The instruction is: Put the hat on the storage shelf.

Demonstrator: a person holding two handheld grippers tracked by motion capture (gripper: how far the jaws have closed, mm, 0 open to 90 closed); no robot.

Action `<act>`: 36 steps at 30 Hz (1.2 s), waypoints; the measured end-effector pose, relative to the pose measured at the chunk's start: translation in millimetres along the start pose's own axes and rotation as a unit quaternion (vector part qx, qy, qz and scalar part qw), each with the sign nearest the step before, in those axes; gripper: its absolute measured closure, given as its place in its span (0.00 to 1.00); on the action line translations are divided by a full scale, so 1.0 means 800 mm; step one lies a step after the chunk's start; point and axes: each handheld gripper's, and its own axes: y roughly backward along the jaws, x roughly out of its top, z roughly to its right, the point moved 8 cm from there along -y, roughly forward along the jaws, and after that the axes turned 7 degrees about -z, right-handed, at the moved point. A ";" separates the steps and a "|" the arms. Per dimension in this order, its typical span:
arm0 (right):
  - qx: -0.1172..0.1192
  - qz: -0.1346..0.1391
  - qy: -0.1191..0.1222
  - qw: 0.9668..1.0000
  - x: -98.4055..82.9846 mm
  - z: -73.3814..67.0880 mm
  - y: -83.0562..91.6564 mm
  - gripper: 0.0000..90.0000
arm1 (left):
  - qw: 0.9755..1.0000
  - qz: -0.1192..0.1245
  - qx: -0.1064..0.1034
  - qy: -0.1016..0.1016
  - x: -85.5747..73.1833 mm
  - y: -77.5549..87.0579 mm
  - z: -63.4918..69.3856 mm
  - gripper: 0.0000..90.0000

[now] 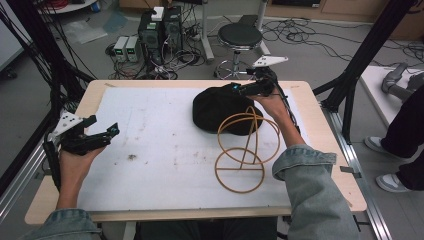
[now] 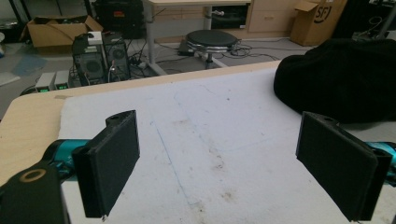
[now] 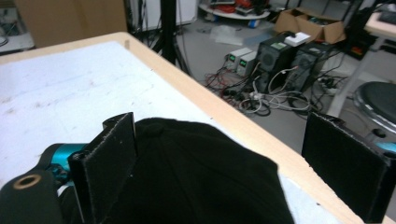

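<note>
Fingers of the left gripper (image 2: 243,172) spread wide over bare white mat (image 1: 150,130), holding nothing. Right gripper (image 3: 224,163) likewise wide apart, poised above the black cap (image 1: 222,107) at the table's (image 1: 320,165) far edge. Wire hoop stand (image 1: 245,150) sits just in front of the cap.

1. The white mat (image 1: 150,130) lies bare across the left and centre of the high view, open to passage.
2. The black cap (image 1: 220,107) blocks the upper centre-right.
3. The wire stand (image 1: 245,150) bars the lower right, touching the cap's near edge.
</note>
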 end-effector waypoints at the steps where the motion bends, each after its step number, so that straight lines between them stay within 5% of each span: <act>1: 0.010 0.002 0.003 1.000 -0.001 -0.003 -0.003 0.11 | 1.000 0.000 0.000 0.000 0.000 0.000 -0.001 0.15; 13: 0.044 -0.057 0.023 0.997 -0.026 -0.022 -0.045 0.17 | 1.000 0.001 0.004 0.004 -0.001 0.004 -0.004 0.15; 25: 0.068 -0.114 0.010 0.991 -0.049 -0.031 -0.065 0.26 | 1.000 0.001 0.003 0.007 -0.002 0.004 -0.006 0.15; 30: 0.064 -0.139 0.008 0.988 -0.057 -0.030 -0.069 0.42 | 1.000 0.000 0.003 0.006 -0.002 0.004 -0.005 0.15; 36: 0.038 -0.157 0.045 0.986 -0.057 -0.030 -0.069 0.73 | 1.000 0.002 0.003 0.005 -0.001 0.005 -0.006 0.15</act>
